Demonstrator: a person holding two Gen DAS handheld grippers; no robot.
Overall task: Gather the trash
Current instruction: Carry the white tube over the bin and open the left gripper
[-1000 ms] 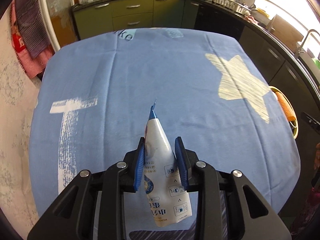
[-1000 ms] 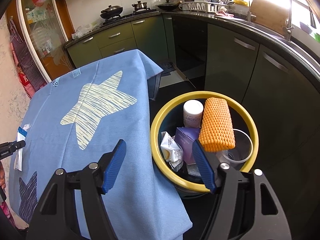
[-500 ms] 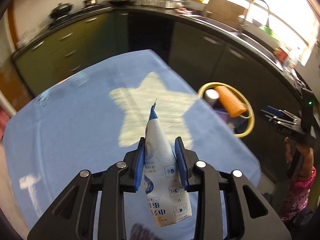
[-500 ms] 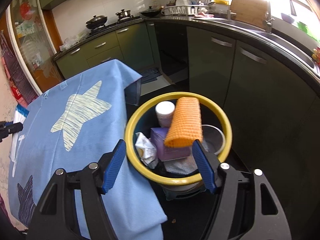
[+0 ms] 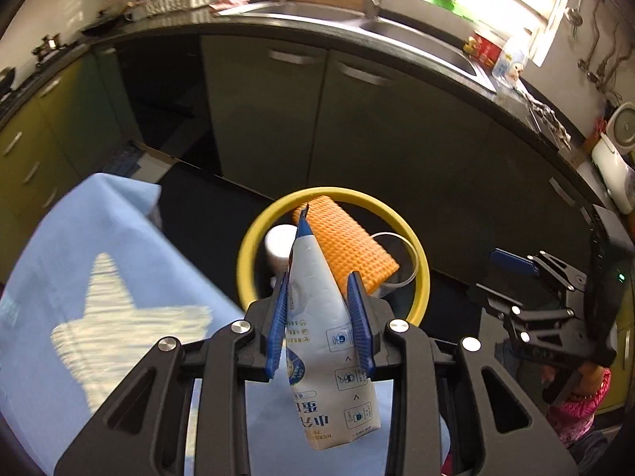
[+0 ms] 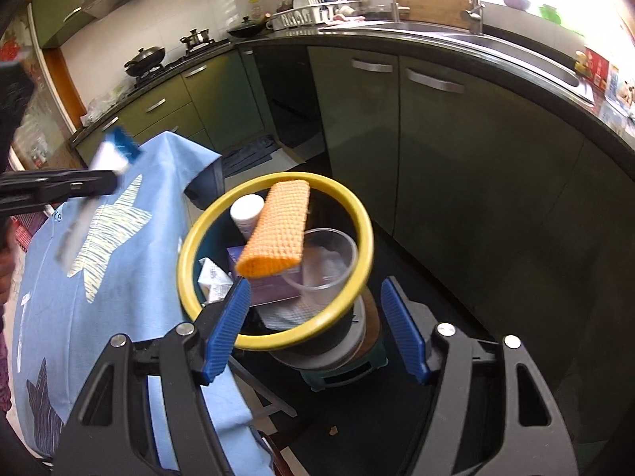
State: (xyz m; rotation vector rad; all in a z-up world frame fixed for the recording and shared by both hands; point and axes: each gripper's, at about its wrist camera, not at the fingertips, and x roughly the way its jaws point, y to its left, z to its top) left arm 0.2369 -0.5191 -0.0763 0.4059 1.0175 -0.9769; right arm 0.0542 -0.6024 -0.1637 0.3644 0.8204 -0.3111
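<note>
One left tool (image 5: 321, 317) clenches a milk pouch (image 5: 325, 341) that could snag the foam sleeve (image 5: 349, 246) at the bin's (image 5: 246, 261) twelve o'clock.

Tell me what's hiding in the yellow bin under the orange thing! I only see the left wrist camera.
Observer: The right wrist view shows a purple box under the orange foam sleeve in the yellow-rimmed bin.
Operator: And my right side, holding anything?
Observer: No. The right gripper is open, with nothing between its pads.
Operator: Any more trash in there?
Observer: A crumpled white wrapper lies against the bin's left side.
</note>
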